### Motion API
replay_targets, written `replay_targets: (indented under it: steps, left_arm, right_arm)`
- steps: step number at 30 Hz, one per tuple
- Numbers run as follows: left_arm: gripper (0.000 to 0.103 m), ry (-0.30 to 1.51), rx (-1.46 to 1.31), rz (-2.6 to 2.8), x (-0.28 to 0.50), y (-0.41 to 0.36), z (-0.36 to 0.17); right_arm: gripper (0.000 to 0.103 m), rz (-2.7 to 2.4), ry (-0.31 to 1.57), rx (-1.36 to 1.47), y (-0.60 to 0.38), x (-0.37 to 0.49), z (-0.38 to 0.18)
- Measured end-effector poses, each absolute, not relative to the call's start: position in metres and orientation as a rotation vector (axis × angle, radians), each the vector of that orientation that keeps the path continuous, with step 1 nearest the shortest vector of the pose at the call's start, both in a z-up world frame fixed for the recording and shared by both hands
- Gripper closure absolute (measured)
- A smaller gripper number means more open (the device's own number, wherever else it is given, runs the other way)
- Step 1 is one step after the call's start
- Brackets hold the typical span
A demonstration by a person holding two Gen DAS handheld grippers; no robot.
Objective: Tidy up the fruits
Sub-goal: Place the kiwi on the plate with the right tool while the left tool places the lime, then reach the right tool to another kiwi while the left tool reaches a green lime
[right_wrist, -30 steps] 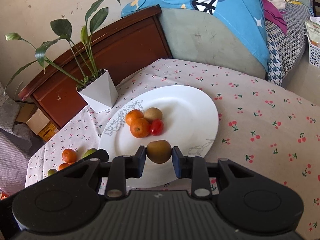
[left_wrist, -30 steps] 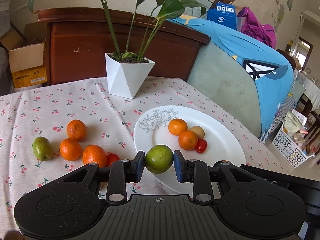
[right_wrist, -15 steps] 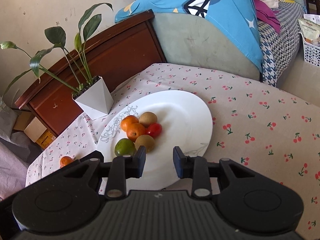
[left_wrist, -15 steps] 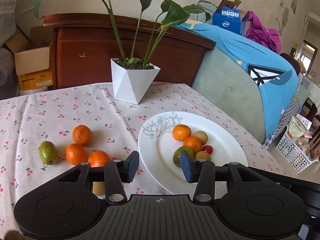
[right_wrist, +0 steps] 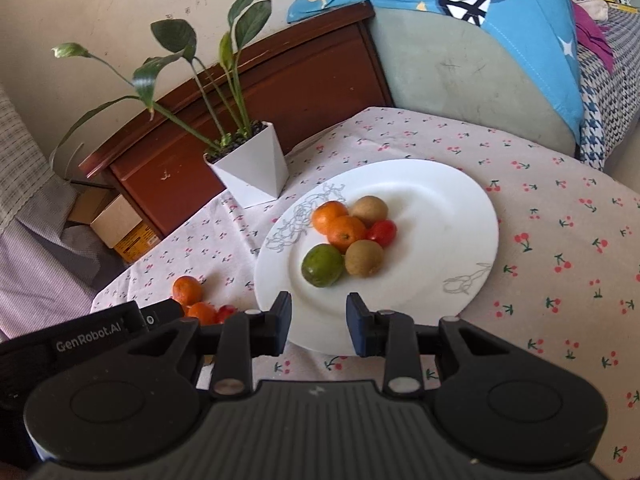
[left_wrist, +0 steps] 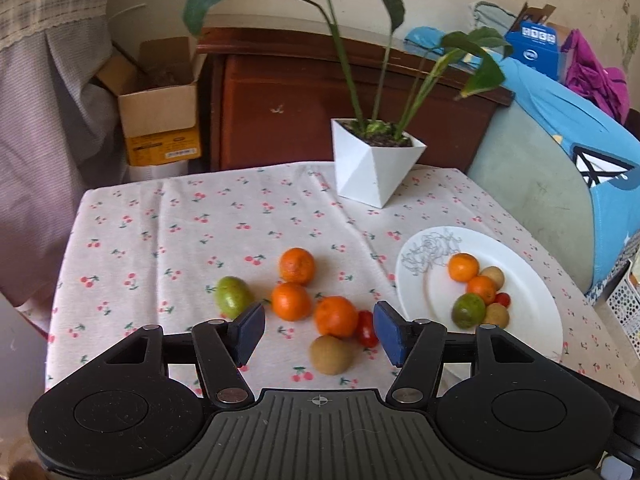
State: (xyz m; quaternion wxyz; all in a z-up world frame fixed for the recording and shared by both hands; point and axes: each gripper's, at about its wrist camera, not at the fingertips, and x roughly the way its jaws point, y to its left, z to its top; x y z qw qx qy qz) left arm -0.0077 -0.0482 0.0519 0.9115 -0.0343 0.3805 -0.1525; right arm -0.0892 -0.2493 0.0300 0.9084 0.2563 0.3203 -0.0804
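Note:
A white plate [right_wrist: 452, 184] [left_wrist: 532, 300] holds two oranges, two kiwis, a cherry tomato and a green fruit [right_wrist: 322, 265]. On the cloth to its left lie three oranges [left_wrist: 335, 316], a green fruit [left_wrist: 233, 297], a cherry tomato [left_wrist: 367, 334] and a kiwi [left_wrist: 331, 354]. My left gripper [left_wrist: 319, 338] is open and empty, above the loose kiwi and orange. My right gripper [right_wrist: 319, 324] is open and empty, at the plate's near rim.
A white potted plant [left_wrist: 376, 168] stands at the table's back. A wooden cabinet [left_wrist: 320, 108], a cardboard box [left_wrist: 160, 116] and a sofa with blue cloth [right_wrist: 460, 52] surround the table. The left gripper's body [right_wrist: 92, 332] shows in the right wrist view.
Both grippers let go of their fruit: the green fruit and a kiwi now lie on the plate. The left gripper swung left over the loose fruit; the right pulled back.

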Motion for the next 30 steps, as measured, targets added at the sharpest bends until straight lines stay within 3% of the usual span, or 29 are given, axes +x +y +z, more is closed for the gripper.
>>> replay_targets:
  steps: [10, 30]
  left_arm:
    - [0.044, 0.789, -0.084, -0.24, -0.009, -0.001, 0.045]
    - [0.045, 0.756, -0.124, -0.241, 0.021, 0.0, 0.009]
  right_arm:
    - [0.072, 0.057, 0.709, 0.418, -0.21, -0.083, 0.033]
    - [0.071, 0.157, 0.772, 0.332, -0.174, -0.042, 0.008]
